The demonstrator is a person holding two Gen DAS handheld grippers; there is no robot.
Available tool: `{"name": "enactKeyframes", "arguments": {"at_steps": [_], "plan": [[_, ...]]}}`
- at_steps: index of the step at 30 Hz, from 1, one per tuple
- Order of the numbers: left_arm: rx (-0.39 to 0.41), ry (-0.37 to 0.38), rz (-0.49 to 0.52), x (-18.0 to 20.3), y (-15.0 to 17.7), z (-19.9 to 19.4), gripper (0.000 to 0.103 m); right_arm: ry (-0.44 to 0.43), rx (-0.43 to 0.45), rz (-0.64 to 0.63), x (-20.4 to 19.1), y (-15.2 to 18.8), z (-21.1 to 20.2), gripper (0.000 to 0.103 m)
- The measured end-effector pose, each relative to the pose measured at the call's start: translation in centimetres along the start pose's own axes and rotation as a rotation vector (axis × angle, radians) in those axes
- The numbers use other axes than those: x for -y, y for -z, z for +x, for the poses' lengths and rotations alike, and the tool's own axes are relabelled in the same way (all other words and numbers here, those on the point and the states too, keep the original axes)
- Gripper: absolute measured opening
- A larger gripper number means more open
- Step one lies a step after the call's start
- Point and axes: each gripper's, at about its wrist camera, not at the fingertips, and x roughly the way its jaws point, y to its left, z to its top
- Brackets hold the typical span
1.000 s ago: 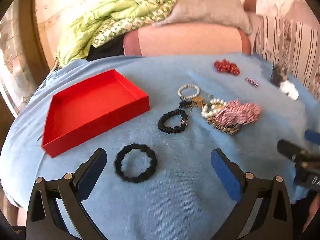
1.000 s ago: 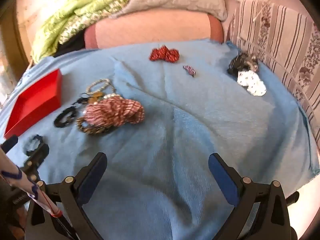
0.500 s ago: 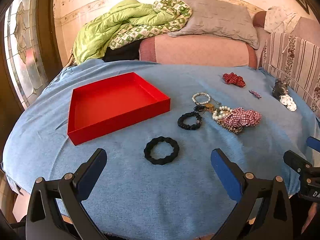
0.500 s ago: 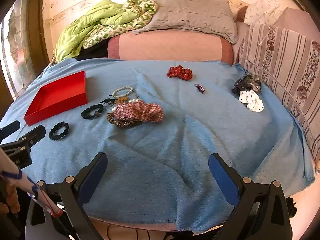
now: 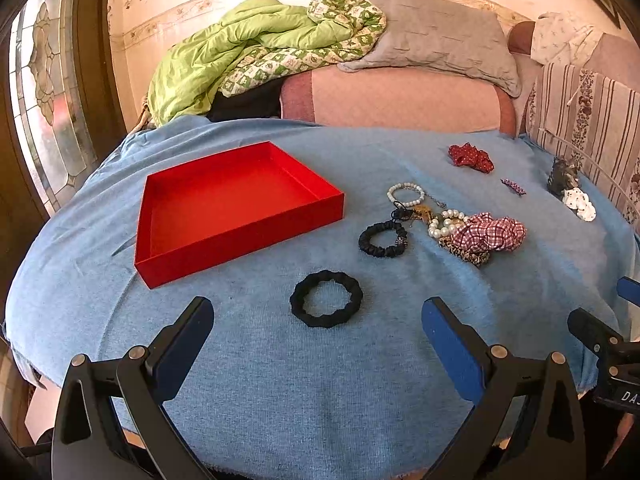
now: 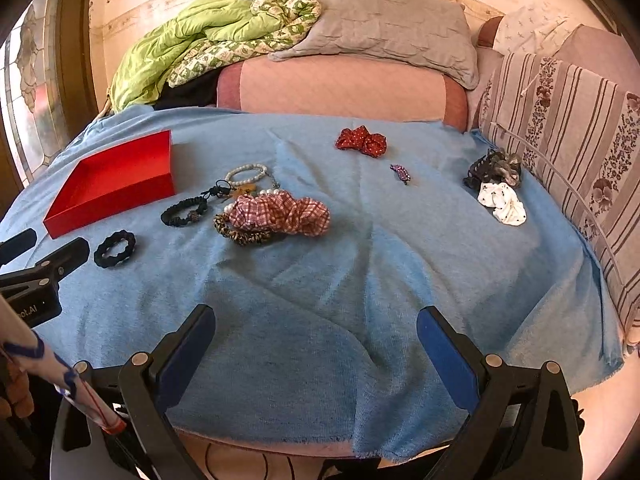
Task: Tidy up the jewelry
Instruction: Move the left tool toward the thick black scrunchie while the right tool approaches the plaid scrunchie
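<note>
We hold our left claw [image 5: 318,320] and right claw [image 6: 316,328] spread wide and empty above a blue cloth [image 5: 320,392]. A black braided ring [image 5: 326,298] lies just ahead of the left claw, near an empty red tray [image 5: 240,236]. It looks light and soft; we would pinch across its band.

The blue cloth [image 5: 320,380] looks nappy and matt, like towelling. The red tray [image 5: 224,208] has a smooth, matt finish (card or plastic, hard to tell). The pearl bracelet [image 5: 406,195] is glossy; the plaid scrunchie [image 6: 280,214] is soft woven fabric.
</note>
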Motion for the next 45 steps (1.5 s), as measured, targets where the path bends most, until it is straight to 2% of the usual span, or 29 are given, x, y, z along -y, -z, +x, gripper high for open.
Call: {"name": "enactKeyframes", "arguments": {"at_steps": [25,36,43,45], "plan": [[-0.015,0.005,-0.003,0.0,0.6,0.8,0.103,-0.012,-0.026,0.001,0.0,0.3,0.8,0.103],[-0.029,0.026,-0.006,-0.1,0.6,1.6,0.103,-0.095,-0.023,0.048,0.8,-1.0,1.5,0.095],[-0.05,0.055,-0.005,-0.3,0.4,2.1,0.103,-0.128,-0.019,0.042,0.4,-1.8,2.1,0.094],[-0.056,0.062,-0.012,-0.7,0.2,2.3,0.103,-0.143,-0.019,0.043,0.3,-1.9,2.2,0.09]]}}
